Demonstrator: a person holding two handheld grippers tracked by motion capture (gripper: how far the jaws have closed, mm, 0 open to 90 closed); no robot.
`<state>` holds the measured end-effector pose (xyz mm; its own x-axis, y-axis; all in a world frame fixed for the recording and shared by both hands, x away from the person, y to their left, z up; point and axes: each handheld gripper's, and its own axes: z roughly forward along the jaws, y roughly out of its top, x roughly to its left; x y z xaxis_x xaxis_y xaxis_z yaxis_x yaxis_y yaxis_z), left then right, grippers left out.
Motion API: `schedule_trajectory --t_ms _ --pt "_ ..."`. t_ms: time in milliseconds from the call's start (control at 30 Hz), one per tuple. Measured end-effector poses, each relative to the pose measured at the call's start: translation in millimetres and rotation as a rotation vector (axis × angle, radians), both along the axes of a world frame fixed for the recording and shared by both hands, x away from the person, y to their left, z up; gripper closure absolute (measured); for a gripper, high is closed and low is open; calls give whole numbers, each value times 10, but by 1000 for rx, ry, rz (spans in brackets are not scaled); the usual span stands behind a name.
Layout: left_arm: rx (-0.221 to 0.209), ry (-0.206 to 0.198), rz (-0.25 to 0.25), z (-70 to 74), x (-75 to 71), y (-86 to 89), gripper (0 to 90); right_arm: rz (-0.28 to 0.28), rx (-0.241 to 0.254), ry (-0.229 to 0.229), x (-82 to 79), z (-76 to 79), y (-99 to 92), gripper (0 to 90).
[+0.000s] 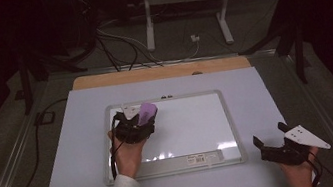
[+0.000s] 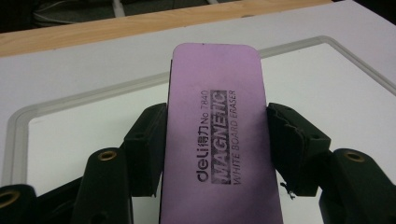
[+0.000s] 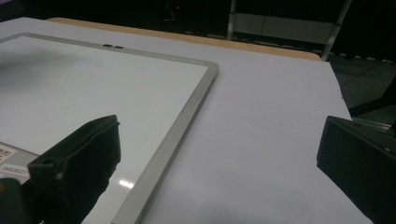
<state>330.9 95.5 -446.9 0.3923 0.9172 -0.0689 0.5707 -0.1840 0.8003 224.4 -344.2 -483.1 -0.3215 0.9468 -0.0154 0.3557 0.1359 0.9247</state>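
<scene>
A whiteboard (image 1: pixel 215 97) with a grey frame lies flat on the pale sheet covering the table. My left gripper (image 1: pixel 138 123) is over its upper left part, shut on a purple magnetic whiteboard eraser (image 1: pixel 147 111). In the left gripper view both black pads press the long sides of the eraser (image 2: pixel 219 140), whose printed face points up, above the whiteboard (image 2: pixel 327 102). My right gripper (image 1: pixel 268 137) rests off the board near the table's front right corner, jaws wide apart with nothing between them. The right gripper view shows the whiteboard's corner (image 3: pixel 205 70).
A wooden table edge (image 1: pixel 161 71) runs along the far side. Beyond it are cables (image 1: pixel 116 45) on the floor and a white metal stand (image 1: pixel 182 0). A label strip (image 1: pixel 200 158) sits on the board's near frame.
</scene>
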Motion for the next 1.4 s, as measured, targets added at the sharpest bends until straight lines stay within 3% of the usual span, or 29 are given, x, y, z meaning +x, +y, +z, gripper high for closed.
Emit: schedule_trajectory --t_ms 900,1400 --pt "39 40 50 -180 -261 248 420 0 -4 3 -8 -1 12 1" --pt "28 88 83 -339 -432 410 419 3 -5 4 -4 -7 21 1"
